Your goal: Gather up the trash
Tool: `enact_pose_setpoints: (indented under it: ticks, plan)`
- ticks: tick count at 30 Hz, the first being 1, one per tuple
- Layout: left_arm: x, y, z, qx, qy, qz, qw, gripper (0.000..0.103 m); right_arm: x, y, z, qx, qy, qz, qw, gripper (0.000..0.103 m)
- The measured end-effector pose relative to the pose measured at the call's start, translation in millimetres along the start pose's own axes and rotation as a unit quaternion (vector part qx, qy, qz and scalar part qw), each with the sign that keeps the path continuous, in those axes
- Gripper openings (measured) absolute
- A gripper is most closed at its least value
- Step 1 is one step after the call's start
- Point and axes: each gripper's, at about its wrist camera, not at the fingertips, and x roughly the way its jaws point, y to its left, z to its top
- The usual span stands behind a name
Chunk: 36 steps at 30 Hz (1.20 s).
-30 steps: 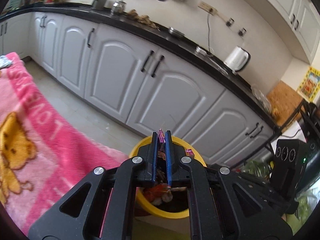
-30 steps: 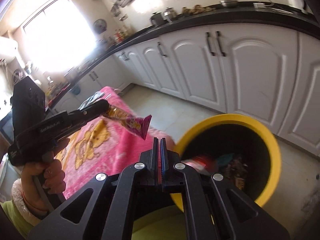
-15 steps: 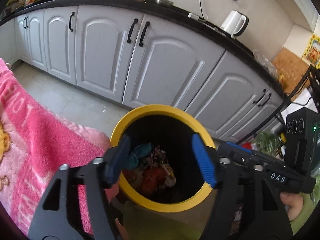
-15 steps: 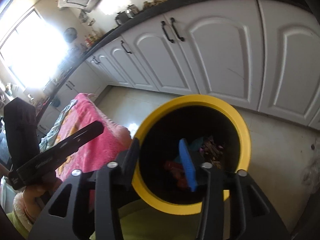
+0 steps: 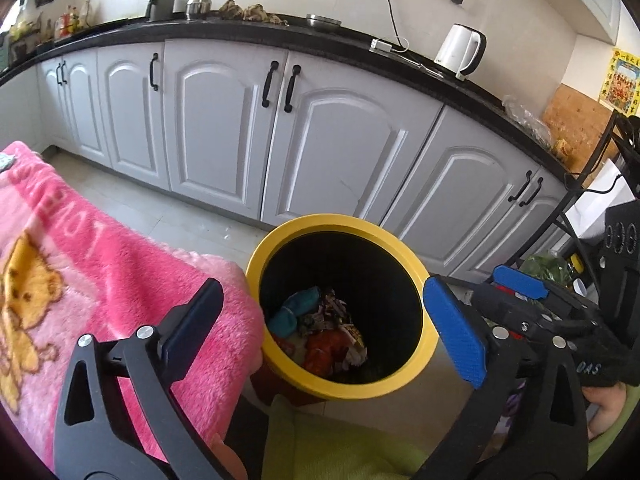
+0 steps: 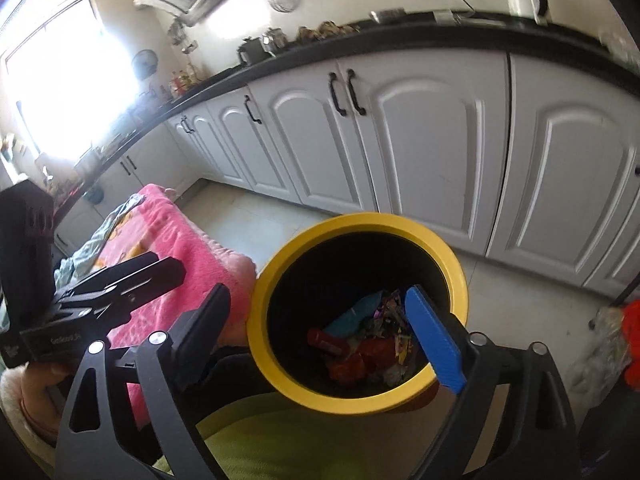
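A yellow-rimmed black trash bin (image 5: 404,248) stands on the floor beside the pink blanket; it also shows in the right wrist view (image 6: 448,256). Several wrappers (image 5: 332,336) lie in its bottom, red, teal and mixed colours, also seen in the right wrist view (image 6: 368,340). My left gripper (image 5: 324,328) is open and empty, jaws wide apart above the bin mouth. My right gripper (image 6: 320,328) is open and empty over the same bin. Each gripper shows at the edge of the other's view, the right one (image 5: 520,284) and the left one (image 6: 132,280).
A pink blanket with a yellow bear print (image 5: 80,264) covers the surface left of the bin. White cabinet doors (image 5: 224,132) under a black counter run behind. A white kettle (image 5: 460,52) stands on the counter. A black rack (image 5: 592,184) and bags stand at the right.
Both grippers were shut, the left on a purple wrapper held over the bin. Both have opened wide, the wrapper is gone from the jaws, and the views have drawn back slightly.
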Motion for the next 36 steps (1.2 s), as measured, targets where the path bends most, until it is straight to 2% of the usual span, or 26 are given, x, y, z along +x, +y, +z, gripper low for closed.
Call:
enact_pose_setpoints:
  ticks: [3, 9, 24, 30, 36]
  plan:
    - [-11.6, 2.2, -2.0, -0.004, -0.005, 0.005, 1.0, 0.092, -9.9, 7.9, -1.8, -0.017, -0.011, -0.012, 1.0, 0.089]
    - [-43.2, 5.3, -5.7, -0.01, -0.034, 0.02, 0.9992, 0.092, -33.9, 28.5, -9.4, -0.058, -0.047, -0.027, 0.997, 0.096]
    - [-103.5, 13.0, -36.2, -0.024, -0.084, 0.065, 0.9941, 0.092, -71.5, 60.5, -35.4, -0.1, -0.105, -0.042, 0.989, 0.097]
    - [-122.0, 3.4, -61.6, -0.005, -0.115, 0.095, 0.9889, 0.092, -88.7, 68.4, -51.2, -0.103, -0.145, -0.042, 0.983, 0.097]
    - [-141.9, -4.4, -80.7, 0.009, -0.17, 0.126, 0.9772, 0.092, -108.7, 79.6, -74.0, -0.102, -0.191, -0.048, 0.975, 0.097]
